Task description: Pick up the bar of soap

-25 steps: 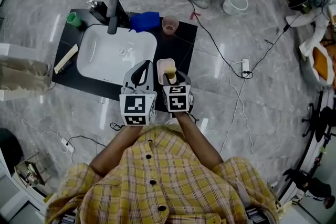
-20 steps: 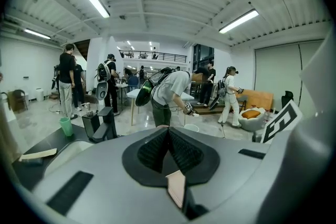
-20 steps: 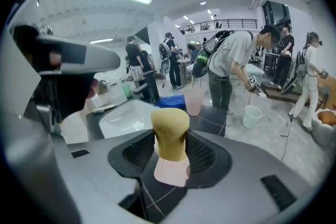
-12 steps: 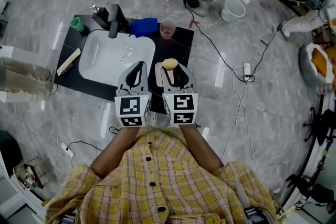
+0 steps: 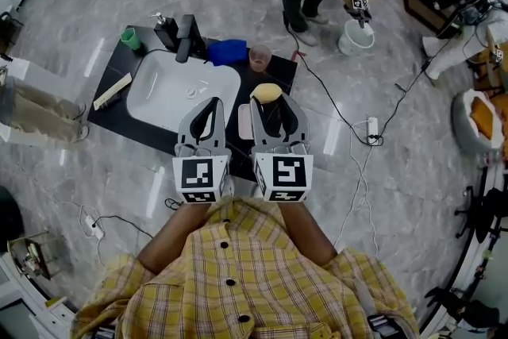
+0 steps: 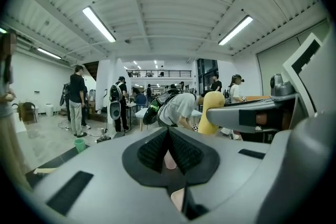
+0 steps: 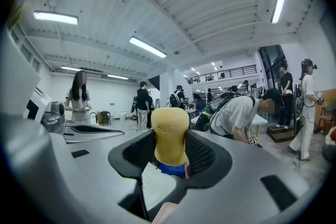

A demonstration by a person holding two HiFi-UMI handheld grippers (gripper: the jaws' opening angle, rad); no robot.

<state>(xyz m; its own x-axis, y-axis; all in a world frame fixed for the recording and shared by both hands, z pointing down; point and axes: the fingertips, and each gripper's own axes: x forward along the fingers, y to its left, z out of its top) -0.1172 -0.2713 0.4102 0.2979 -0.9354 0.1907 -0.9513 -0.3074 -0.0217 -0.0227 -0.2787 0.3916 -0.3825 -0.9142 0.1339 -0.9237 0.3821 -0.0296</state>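
Note:
The yellow bar of soap point(image 5: 267, 92) is held in the air between the jaws of my right gripper point(image 5: 268, 97), above the right part of the black counter point(image 5: 119, 113). In the right gripper view the soap point(image 7: 169, 134) stands upright, pinched by both black pads, with the right gripper point(image 7: 169, 150) shut on it. Below it, in the head view, lies the empty pink soap dish point(image 5: 244, 121). My left gripper point(image 5: 211, 102) hovers beside it over the edge of the white sink point(image 5: 152, 85); in its own view the left gripper point(image 6: 169, 147) has its pads together and holds nothing.
Along the counter's back stand a faucet point(image 5: 187, 36), a green cup point(image 5: 129, 37), a blue cloth point(image 5: 228, 52) and a pink cup point(image 5: 259, 58). A wooden stick point(image 5: 113, 90) lies at the left. A person bends over a white bucket point(image 5: 355, 37); a cable and power strip point(image 5: 371, 125) lie on the floor.
The right gripper has lifted the soap off the pink dish and carried it upward. Both grippers have risen and tilted toward level, staying side by side.

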